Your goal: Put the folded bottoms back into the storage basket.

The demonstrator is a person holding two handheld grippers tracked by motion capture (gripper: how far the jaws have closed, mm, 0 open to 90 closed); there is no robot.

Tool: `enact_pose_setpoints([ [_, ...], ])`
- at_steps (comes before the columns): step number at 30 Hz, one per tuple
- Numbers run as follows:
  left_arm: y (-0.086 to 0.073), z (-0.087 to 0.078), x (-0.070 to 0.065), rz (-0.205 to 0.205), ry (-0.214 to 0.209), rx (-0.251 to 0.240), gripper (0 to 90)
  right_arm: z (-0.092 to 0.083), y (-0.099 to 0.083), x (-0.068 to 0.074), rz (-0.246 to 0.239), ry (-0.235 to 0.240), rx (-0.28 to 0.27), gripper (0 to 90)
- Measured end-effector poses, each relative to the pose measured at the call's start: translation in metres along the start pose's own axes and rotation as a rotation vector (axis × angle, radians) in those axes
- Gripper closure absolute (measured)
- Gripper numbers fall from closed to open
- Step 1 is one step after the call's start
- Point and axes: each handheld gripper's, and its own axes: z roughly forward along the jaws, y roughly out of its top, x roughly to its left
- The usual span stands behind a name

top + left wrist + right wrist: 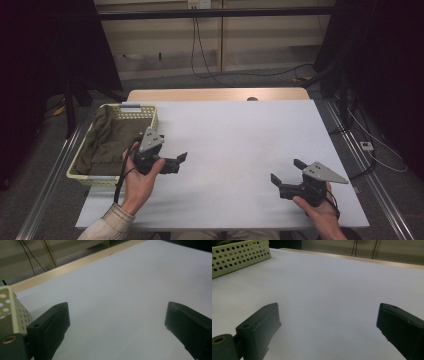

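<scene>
A pale yellow perforated basket (135,114) stands on the left of the white table (240,130) and holds a folded olive-brown cloth (107,142). My left gripper (180,162) hovers just right of the basket's near right corner, open, with nothing between its jaws. In the left gripper view the left gripper (117,307) spreads wide over bare white tabletop, with the basket's corner (10,307) at the left edge. My right gripper (286,170) is open at the near right of the table. In the right gripper view the right gripper (328,307) is empty, with the basket (239,253) far off at the upper left.
A wooden strip (215,94) runs along the table's far edge. Black cables (200,60) hang and trail over the floor behind it. Metal rails (47,185) flank the table on both sides, and dark curtains stand at the far left and right.
</scene>
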Motion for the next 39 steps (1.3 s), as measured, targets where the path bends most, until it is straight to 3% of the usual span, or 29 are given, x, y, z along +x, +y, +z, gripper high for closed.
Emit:
enact_pose_setpoints([
  [5,-0.009,0.009,-0.012,0.001,-0.03,-0.005,5.9,0.0,0.0,0.0,-0.001,0.001,-0.001,4.7],
  [9,-0.015,0.016,-0.021,0.027,-0.038,0.008,6.0,0.0,0.0,0.0,-0.002,0.004,-0.002,4.7],
  [18,-0.034,0.03,-0.025,-0.015,-0.077,0.026,6.1,0.0,0.0,0.001,-0.009,0.006,0.001,4.7],
  [25,-0.044,0.03,-0.026,-0.016,-0.069,0.026,6.0,0.0,0.0,0.001,-0.01,0.008,-0.001,4.7],
  [28,-0.046,0.028,-0.026,0.022,-0.056,0.012,5.9,-0.001,0.0,0.0,-0.009,0.009,-0.003,4.6],
  [30,-0.046,0.028,-0.025,0.014,-0.046,-0.002,5.1,-0.001,0.0,0.0,-0.002,0.007,-0.004,4.6],
  [32,-0.049,0.027,-0.022,-0.04,-0.068,-0.015,5.1,-0.001,0.0,-0.001,-0.002,0.007,-0.003,4.6],
  [36,-0.055,0.025,-0.017,-0.115,-0.057,-0.037,6.1,-0.002,0.0,-0.001,-0.004,0.005,-0.008,4.6],
  [39,-0.056,0.023,-0.015,-0.113,-0.053,-0.045,6.1,-0.003,0.0,0.0,-0.004,0.002,-0.012,4.6],
])
